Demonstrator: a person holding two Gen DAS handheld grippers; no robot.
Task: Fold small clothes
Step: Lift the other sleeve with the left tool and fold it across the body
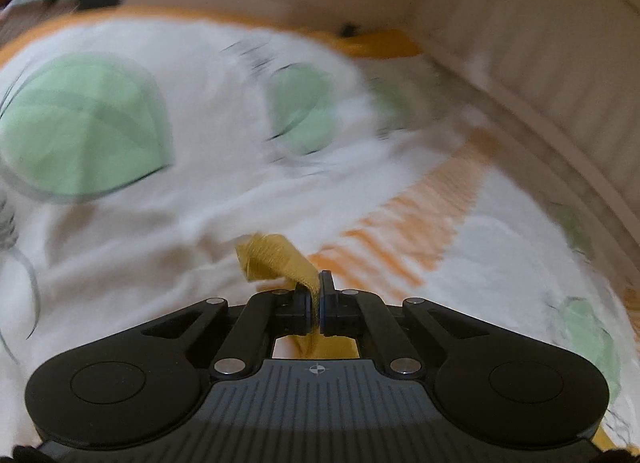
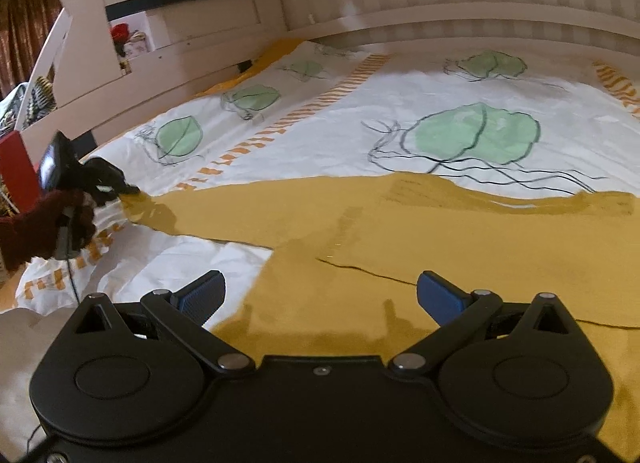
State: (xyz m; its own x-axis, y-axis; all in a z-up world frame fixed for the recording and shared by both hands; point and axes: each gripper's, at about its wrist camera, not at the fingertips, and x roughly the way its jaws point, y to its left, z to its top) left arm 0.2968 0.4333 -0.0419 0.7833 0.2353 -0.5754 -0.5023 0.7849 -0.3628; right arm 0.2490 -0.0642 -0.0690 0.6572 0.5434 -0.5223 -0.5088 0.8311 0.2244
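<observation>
Left gripper (image 1: 316,303): clenched on a sleeve tip of the mustard garment (image 2: 460,247), pinched between both pads; seen at the bed's left edge in the right wrist view (image 2: 120,189).
Right gripper (image 2: 320,297): released, jaws spread wide, held over the garment's near part.
Garment: laid flat on the bedsheet (image 2: 340,115), near edge, sleeve stretched leftward.
Left view: blurred.

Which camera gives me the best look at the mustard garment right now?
The right wrist view: the mustard garment lies spread flat across the bedsheet. The left wrist view shows only a bunched edge pinched in the left gripper, blurred.
</observation>
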